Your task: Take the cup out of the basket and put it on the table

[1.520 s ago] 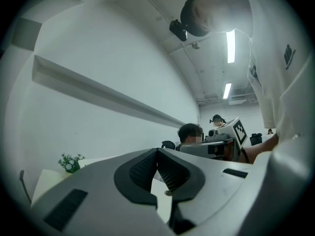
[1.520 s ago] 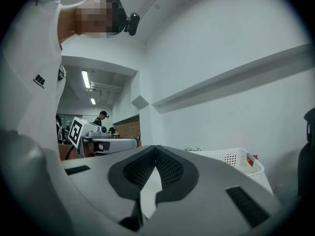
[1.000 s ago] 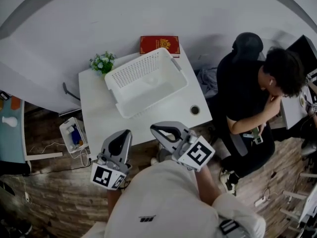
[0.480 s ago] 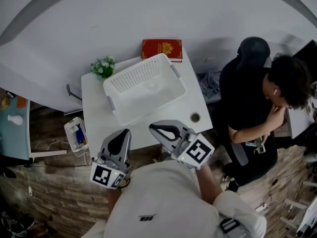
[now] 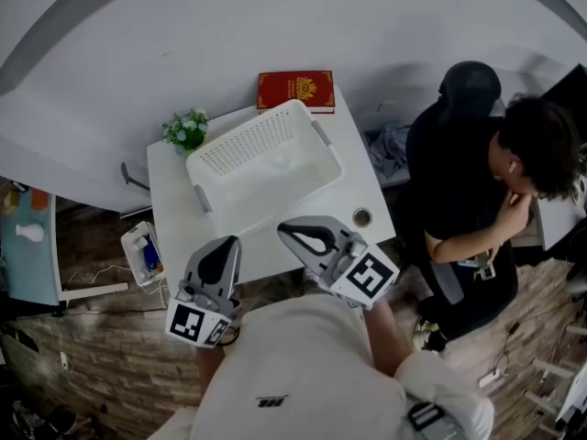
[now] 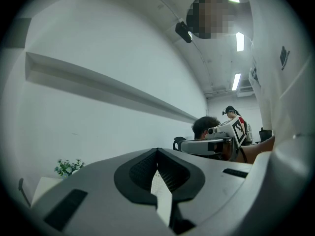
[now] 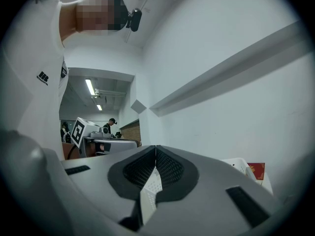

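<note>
Table [image 5: 174, 211] is set with basket [image 5: 240, 136]; cup [image 5: 361, 216] is stood outside it, ahead-right of right tongs [image 5: 286, 230], left tongs [image 5: 231, 244] farther; both are held closed, empty.

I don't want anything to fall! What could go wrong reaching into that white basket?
The basket crowds the small table; nudging it might push the plant or red book off. A seated person is close on the right gripper's side, so a wide swing might bump them. Both it and the left gripper are shut now.
</note>
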`<control>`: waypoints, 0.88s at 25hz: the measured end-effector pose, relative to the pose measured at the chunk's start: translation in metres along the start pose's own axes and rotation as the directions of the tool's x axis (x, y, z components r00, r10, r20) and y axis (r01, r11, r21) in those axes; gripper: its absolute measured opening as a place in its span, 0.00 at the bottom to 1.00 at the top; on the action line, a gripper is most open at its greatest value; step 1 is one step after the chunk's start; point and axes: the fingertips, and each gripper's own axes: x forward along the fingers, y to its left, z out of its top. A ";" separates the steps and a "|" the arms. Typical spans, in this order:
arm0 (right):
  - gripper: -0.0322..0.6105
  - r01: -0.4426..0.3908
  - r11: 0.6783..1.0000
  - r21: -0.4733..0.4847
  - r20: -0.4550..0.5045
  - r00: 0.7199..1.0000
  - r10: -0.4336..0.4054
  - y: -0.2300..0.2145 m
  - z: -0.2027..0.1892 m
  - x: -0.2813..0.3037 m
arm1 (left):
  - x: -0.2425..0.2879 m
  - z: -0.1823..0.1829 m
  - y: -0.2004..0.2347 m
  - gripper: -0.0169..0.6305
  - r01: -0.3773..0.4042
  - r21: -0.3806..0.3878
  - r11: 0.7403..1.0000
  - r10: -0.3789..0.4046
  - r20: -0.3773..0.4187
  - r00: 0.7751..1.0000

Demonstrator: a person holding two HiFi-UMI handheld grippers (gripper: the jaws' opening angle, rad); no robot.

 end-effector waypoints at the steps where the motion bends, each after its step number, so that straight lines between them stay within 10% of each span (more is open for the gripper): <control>1: 0.07 0.007 1.000 -0.003 -0.002 1.000 -0.007 -0.002 -0.001 0.003 | 0.002 -0.001 0.003 0.04 0.009 -0.001 1.000 -0.009 0.000 1.000; 22: 0.07 0.259 0.966 -0.009 -0.109 0.960 -0.259 -0.048 -0.025 0.075 | 0.054 -0.014 0.081 0.04 0.290 -0.044 0.956 -0.291 -0.015 0.957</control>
